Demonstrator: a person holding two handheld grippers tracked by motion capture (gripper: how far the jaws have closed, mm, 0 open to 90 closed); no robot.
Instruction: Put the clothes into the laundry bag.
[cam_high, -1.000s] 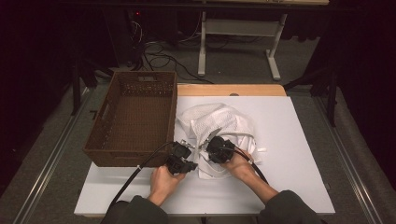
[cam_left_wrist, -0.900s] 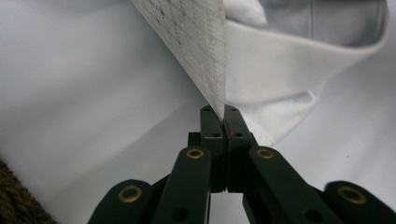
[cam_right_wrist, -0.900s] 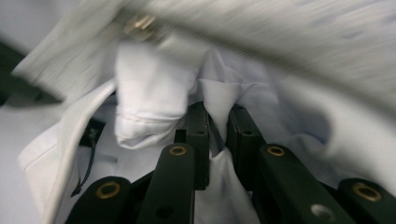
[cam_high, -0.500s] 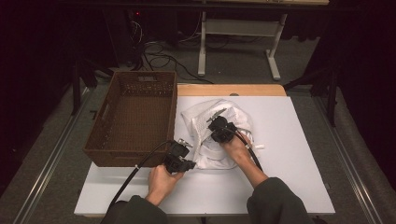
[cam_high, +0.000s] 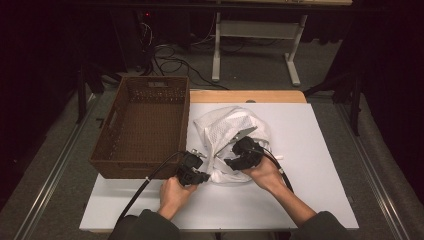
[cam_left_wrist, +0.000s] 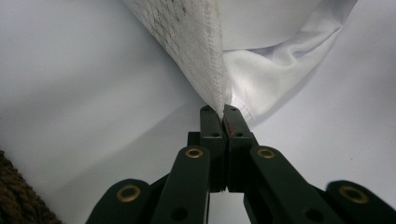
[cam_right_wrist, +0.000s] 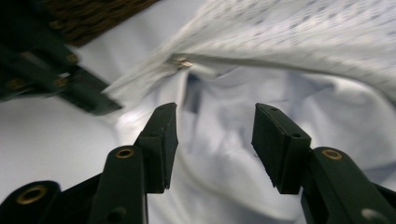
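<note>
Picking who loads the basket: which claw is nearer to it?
Left. The left claw sits just off the basket's near right corner, shut on the white cloth's edge. The right claw is farther right, open over the cloth.

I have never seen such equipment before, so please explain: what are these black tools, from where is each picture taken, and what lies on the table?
A person sits at a white table and holds a hand tool in each hand. Each tool is a gripper with two black fingers that open and close.

The high view looks down from above the person. There, the left gripper and the right gripper meet at a white cloth, which has a mesh part and a smooth part. A brown woven basket stands to the left of the cloth.

The other two pictures come from small cameras that ride on the grippers. In the left gripper view, the fingers are shut on a corner of the cloth. In the right gripper view, the fingers are open, close above the cloth, and hold nothing.
</note>
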